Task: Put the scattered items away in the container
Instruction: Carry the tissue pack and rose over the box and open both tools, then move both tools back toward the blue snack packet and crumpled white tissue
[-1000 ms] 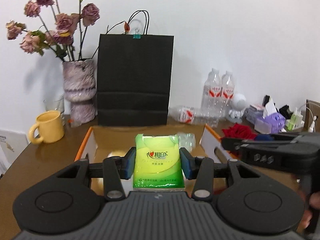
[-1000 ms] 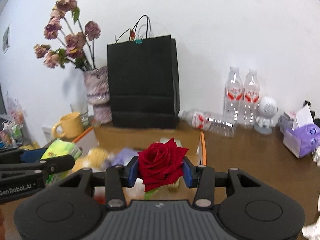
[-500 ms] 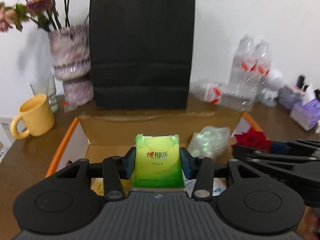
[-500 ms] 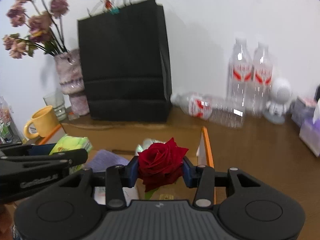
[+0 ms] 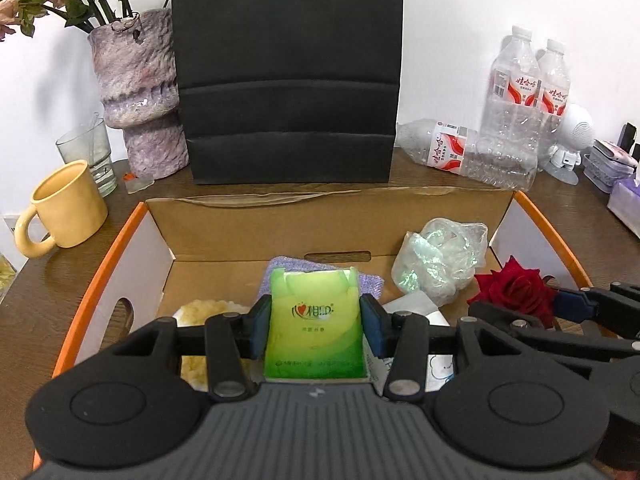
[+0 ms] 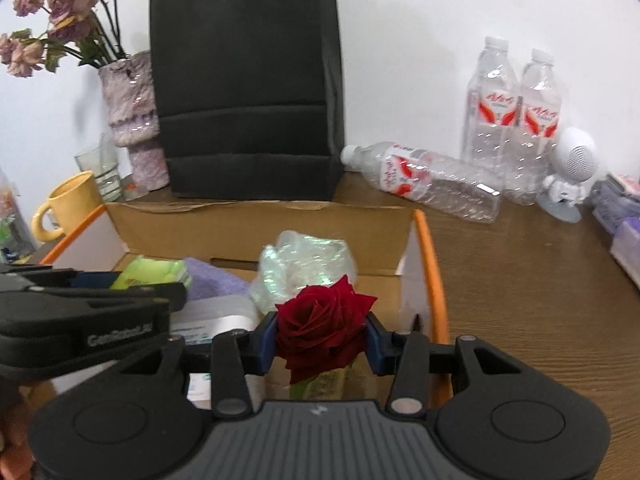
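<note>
Left gripper (image 5: 316, 330): clamped on green tissue pack (image 5: 316, 328), held at lower centre, above cardboard box (image 5: 240, 236)
Right gripper (image 6: 322, 340): clamped on red rose (image 6: 324, 320), held at lower centre, over the box's right side

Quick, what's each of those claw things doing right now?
Left gripper: shut on the green tissue pack, over the box.
Right gripper: shut on the red rose.

It looks like a home or small office corner; a brown wooden table (image 5: 48, 280) against a white wall carries a vase (image 5: 138, 92) of dried flowers, a yellow mug (image 5: 66, 204), a black paper bag (image 5: 288, 72), water bottles (image 5: 528, 92).
</note>
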